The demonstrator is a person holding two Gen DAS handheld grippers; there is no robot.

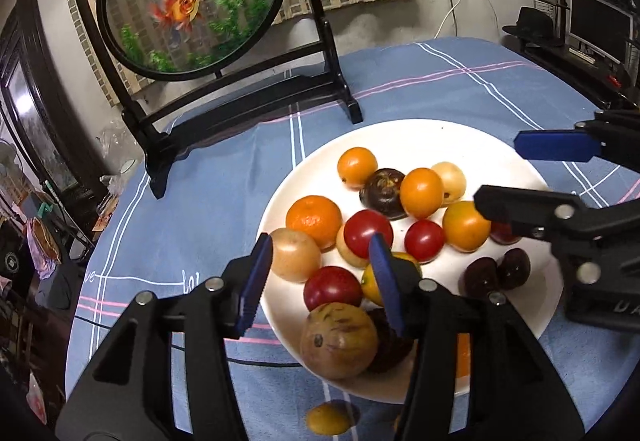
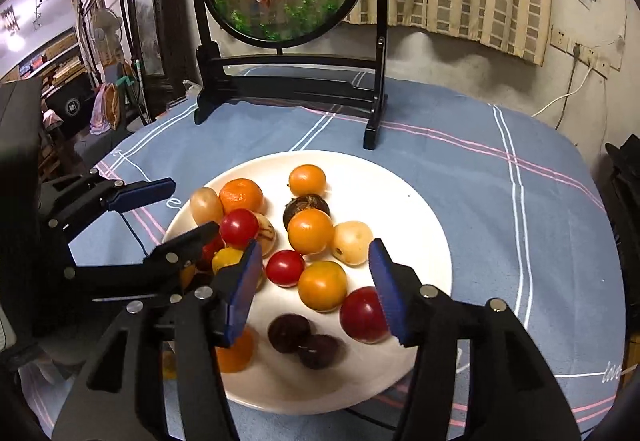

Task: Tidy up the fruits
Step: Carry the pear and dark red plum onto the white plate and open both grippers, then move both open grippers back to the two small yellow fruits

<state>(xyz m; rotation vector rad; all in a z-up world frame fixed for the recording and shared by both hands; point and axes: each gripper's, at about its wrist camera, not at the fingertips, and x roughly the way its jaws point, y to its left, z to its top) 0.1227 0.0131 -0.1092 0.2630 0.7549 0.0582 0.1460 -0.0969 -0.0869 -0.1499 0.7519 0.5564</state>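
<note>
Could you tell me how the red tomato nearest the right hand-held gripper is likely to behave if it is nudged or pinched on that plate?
The red tomato looks round and glossy, so it would probably roll on the smooth white plate and may slip between flat pads. Its skin looks thin, so a hard squeeze could bruise it. It lies near the rim, so a push might send it off.

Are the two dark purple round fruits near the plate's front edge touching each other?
Touching. The right wrist view shows the two dark purple fruits pressed side by side on the white plate, no plate showing between them.
</note>
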